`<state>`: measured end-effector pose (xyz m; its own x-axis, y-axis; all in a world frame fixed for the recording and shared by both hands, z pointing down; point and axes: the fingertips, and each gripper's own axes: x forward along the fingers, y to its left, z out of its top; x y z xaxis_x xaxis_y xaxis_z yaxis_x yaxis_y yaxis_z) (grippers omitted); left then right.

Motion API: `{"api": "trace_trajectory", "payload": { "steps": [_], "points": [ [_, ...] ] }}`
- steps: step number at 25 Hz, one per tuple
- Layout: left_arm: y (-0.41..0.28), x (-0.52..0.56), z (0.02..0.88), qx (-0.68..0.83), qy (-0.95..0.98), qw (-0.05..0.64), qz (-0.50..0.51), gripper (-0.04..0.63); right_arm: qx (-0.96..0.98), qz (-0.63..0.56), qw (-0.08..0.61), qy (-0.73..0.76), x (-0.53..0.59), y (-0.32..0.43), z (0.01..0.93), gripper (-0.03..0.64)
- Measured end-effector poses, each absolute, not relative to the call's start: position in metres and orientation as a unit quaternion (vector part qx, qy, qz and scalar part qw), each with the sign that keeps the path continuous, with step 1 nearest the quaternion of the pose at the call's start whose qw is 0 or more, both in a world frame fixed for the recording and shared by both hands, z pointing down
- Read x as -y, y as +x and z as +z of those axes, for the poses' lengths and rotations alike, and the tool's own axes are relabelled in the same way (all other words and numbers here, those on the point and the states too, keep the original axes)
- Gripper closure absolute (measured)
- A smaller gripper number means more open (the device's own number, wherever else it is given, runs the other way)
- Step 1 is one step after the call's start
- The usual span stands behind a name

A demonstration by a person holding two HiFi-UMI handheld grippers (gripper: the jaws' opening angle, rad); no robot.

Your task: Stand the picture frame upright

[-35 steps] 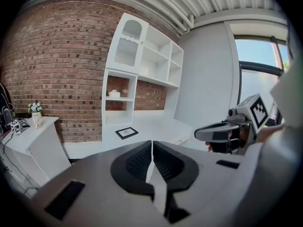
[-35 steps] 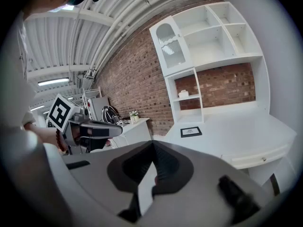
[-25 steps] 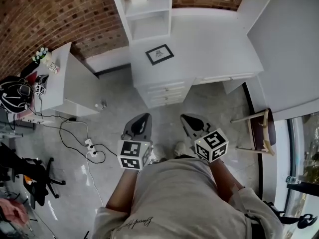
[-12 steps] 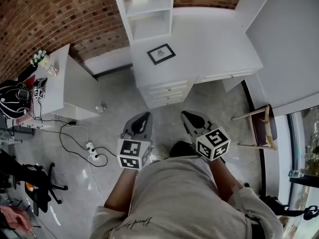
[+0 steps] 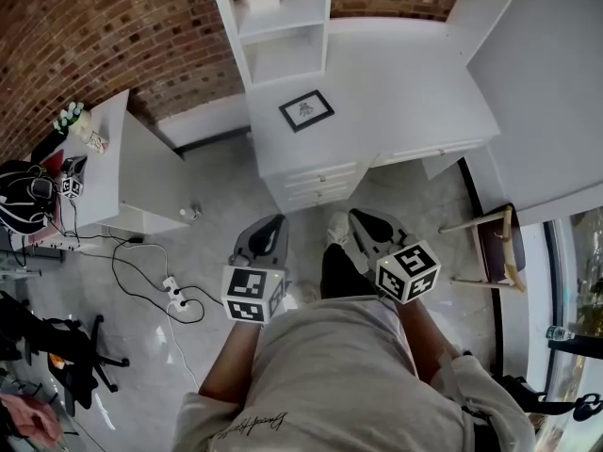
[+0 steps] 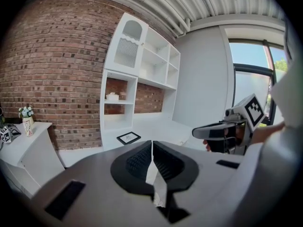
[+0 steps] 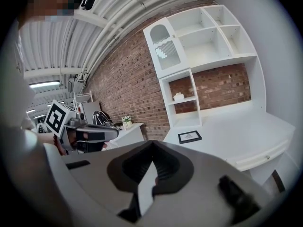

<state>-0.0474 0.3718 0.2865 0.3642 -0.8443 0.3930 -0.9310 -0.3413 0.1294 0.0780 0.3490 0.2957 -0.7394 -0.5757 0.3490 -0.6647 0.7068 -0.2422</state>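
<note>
The picture frame lies flat on the white worktop at twelve o'clock, well apart from the person. The left tongs and right tongs are closed and empty, pointed its way for an approach, I'd judge.

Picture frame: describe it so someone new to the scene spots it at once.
Against the brick wall stands a white desk with an open shelf unit at its left end. The picture frame lies flat on the desk just in front of that unit. It is the only dark-bordered thing on the bare white top.
</note>
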Motion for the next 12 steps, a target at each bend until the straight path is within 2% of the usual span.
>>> {"api": "trace_trajectory", "payload": {
  "steps": [12],
  "points": [
    [-0.052,-0.245,0.292,0.564,0.796,0.177,0.128,0.574,0.923,0.172,0.13,0.32,-0.214,0.07,0.301,0.589]
  ]
}}
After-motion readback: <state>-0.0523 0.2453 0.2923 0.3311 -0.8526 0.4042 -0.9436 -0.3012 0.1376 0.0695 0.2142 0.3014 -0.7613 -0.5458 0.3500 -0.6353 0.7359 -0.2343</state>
